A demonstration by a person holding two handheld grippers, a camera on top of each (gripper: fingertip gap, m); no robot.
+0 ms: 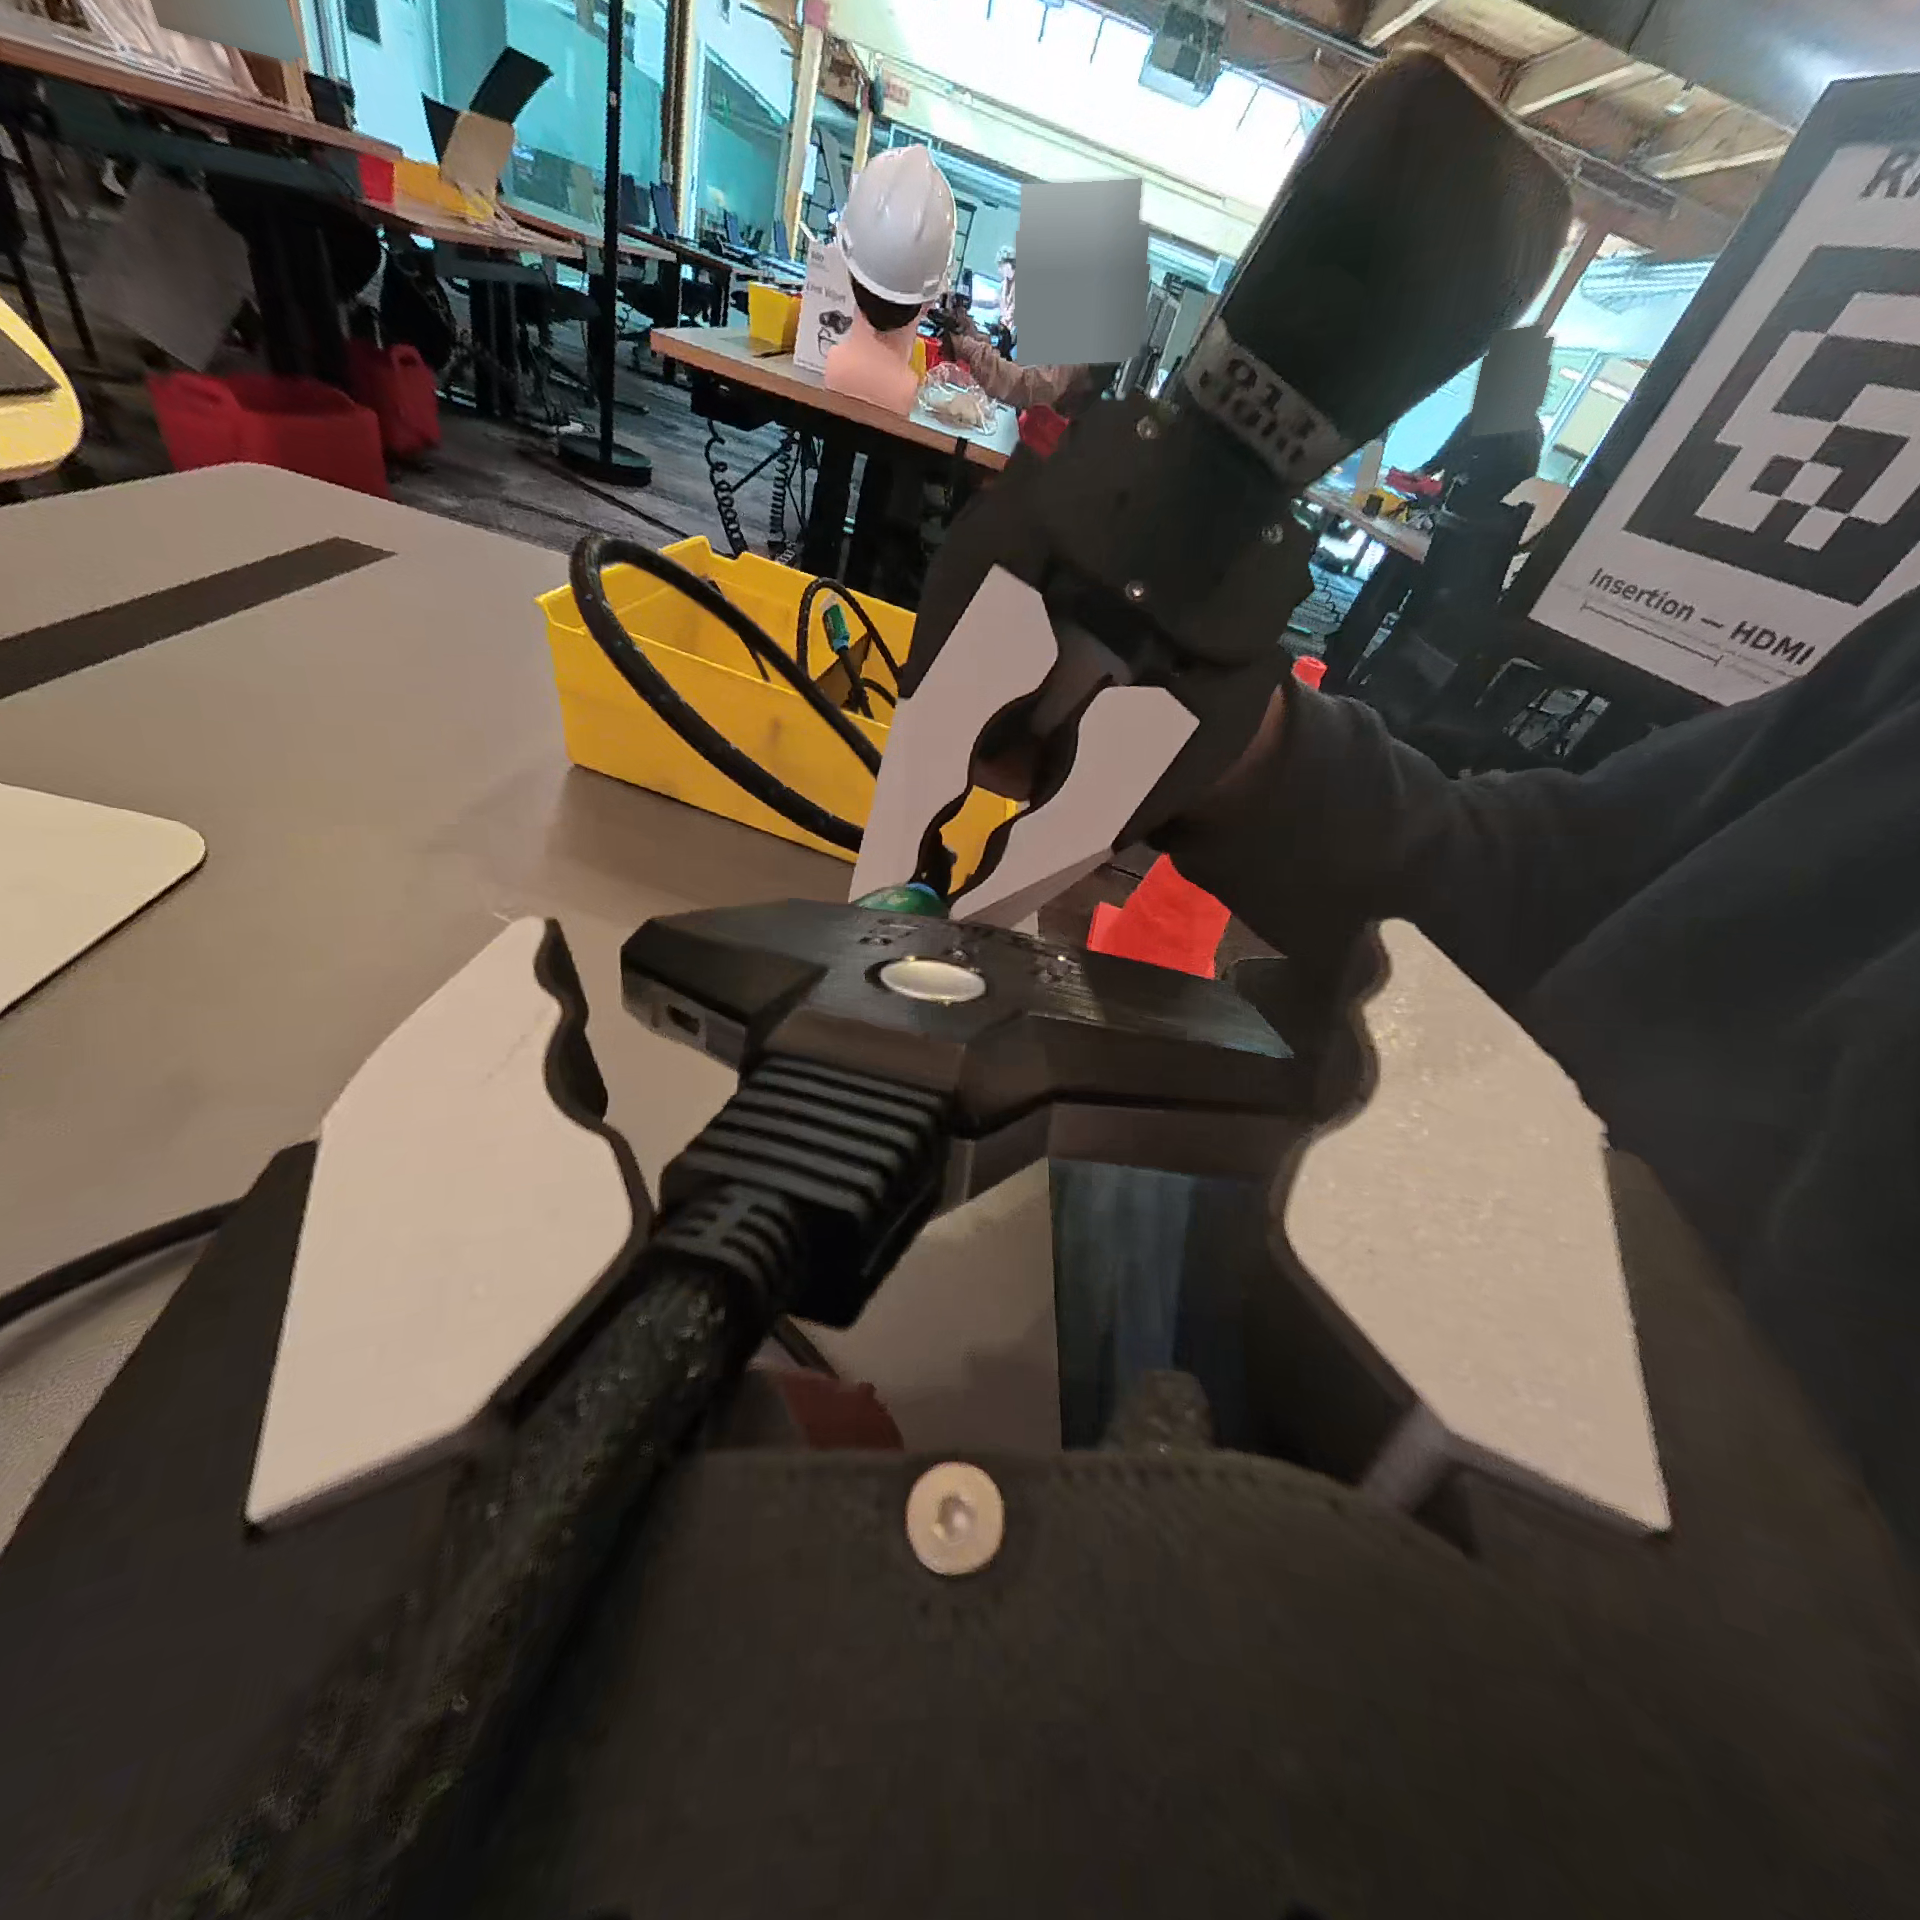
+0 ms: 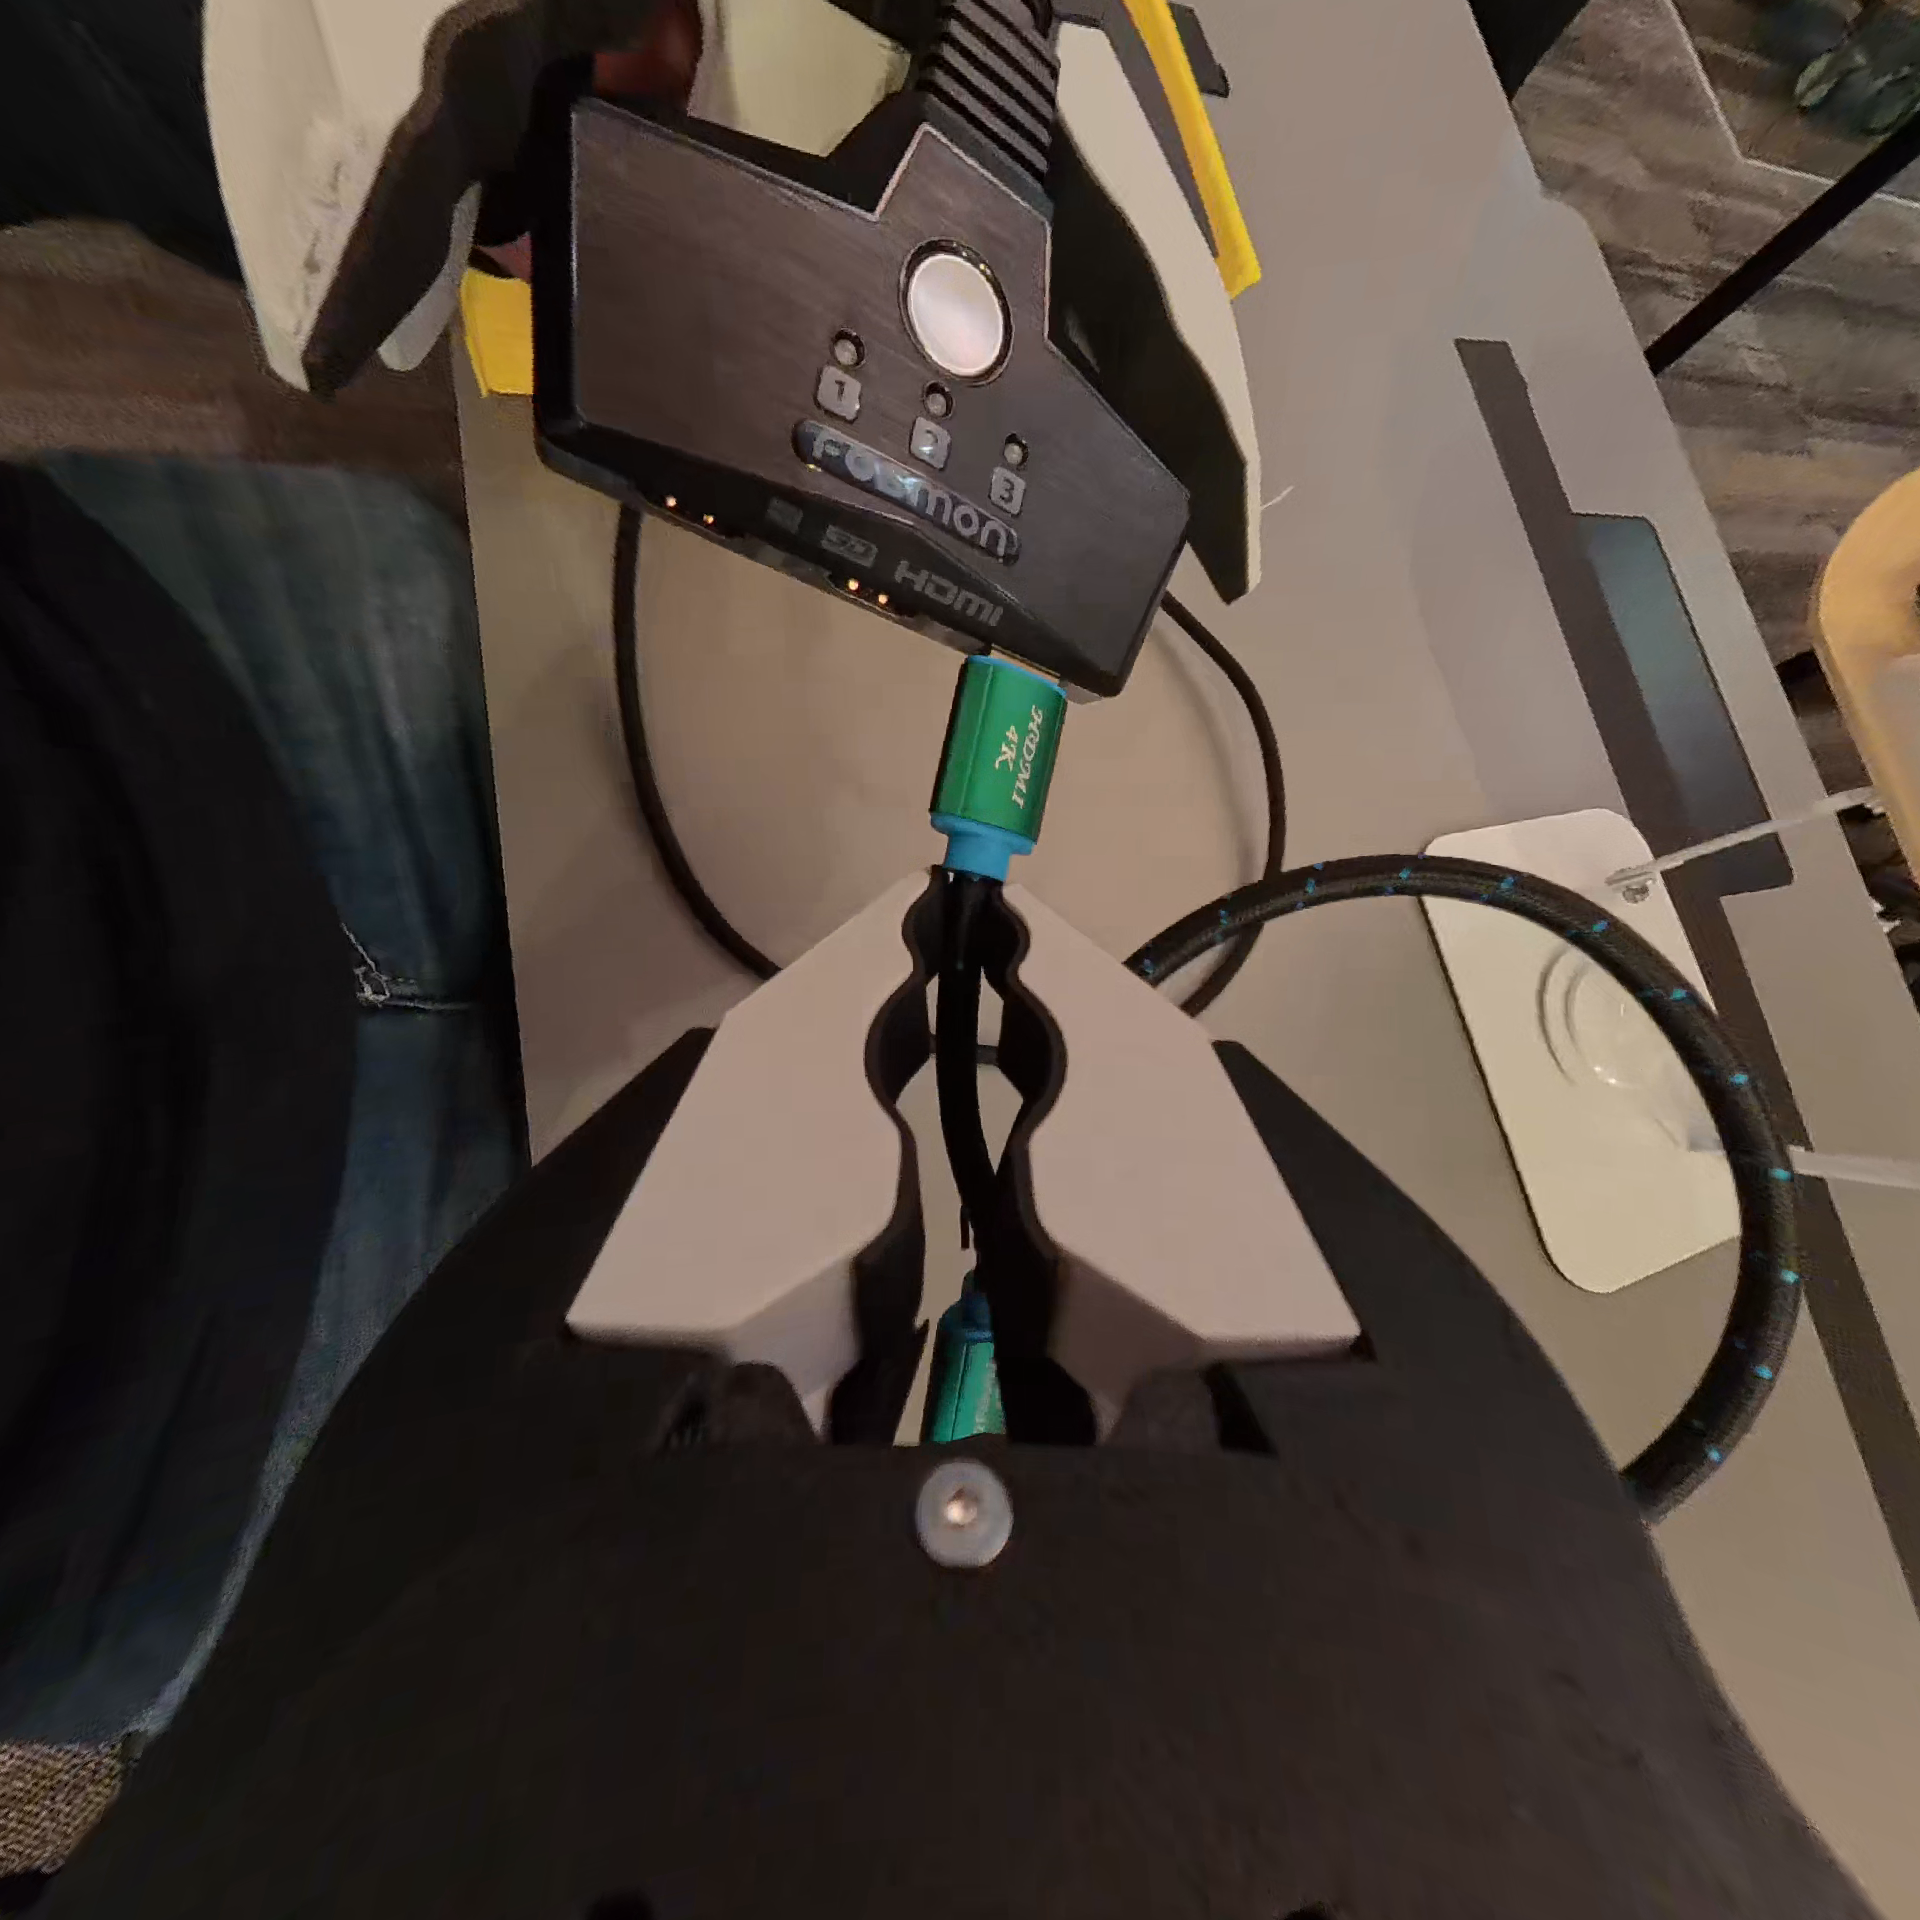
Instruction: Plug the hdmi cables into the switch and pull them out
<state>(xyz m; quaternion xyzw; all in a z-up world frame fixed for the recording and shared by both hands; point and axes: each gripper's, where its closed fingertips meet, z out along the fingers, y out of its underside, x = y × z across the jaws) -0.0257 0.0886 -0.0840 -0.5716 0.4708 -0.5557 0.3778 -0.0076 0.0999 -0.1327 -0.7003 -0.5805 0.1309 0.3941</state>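
The black HDMI switch (image 1: 1039, 997) hangs above the grey table (image 1: 364, 831), clamped between the fingers of my left gripper (image 1: 961, 935). Its thick ribbed fixed cable (image 1: 810, 1174) runs back toward the camera. My right gripper (image 2: 966, 883) is shut on the thin black cable just behind a green HDMI plug (image 2: 997, 758). The plug's front end sits in the port at the near right corner of the switch (image 2: 831, 364); its metal tip is hidden. The right gripper also shows in the left wrist view (image 1: 940, 883), beyond the switch. A second green plug (image 2: 961, 1371) lies under the right gripper's jaws.
A yellow bin (image 1: 665, 707) with coiled cables stands behind the switch. A black braided cable with blue flecks (image 2: 1704, 1039) loops over a white plate (image 2: 1558, 1091) on the right. An orange block (image 1: 1153, 925) and a marker sign (image 1: 1766, 416) are nearby. A person's jeans leg (image 2: 364, 831) borders the table edge. From the left gripper's tips to the white plate (image 2: 1558, 1091) is close to 35 cm.
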